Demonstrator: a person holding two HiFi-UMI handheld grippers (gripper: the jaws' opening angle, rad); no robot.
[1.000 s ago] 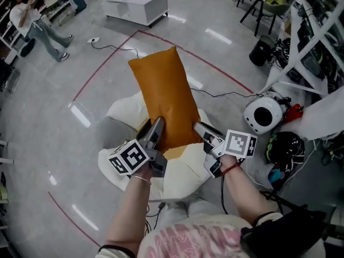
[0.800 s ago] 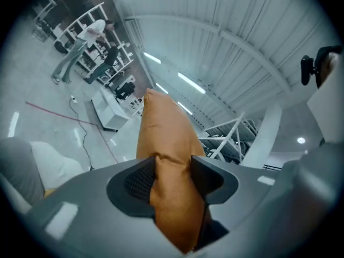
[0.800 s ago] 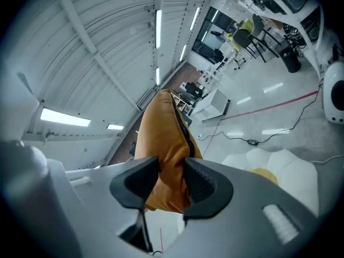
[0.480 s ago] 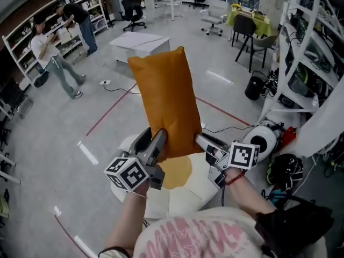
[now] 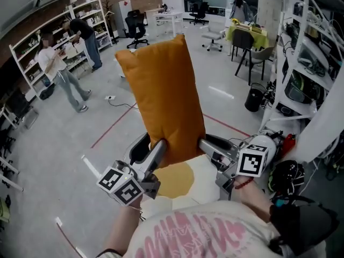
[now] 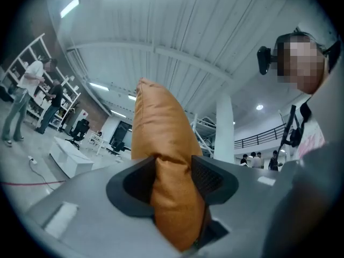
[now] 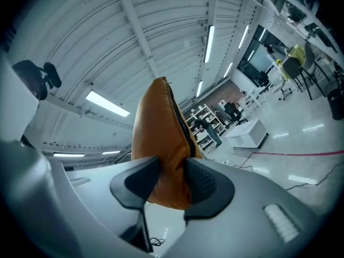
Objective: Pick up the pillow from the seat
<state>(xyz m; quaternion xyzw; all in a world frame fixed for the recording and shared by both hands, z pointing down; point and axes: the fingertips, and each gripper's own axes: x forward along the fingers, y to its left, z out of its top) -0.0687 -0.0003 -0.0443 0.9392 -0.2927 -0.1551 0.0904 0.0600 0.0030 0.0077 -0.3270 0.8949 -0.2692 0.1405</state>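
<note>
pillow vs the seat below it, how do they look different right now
The pillow is orange; the seat is mostly white. The pillow stands upright in the air, clamped by the left hand-held gripper and right hand-held gripper; the seat slumps on the floor. The pillow is flat, the seat a rounded heap. Both look soft.

Matt orange cloth pillow [image 5: 164, 101]

A pink shirt [image 5: 188, 233] with white marks is worn. A red band [image 5: 243, 184] is tied round the right wrist.
</note>
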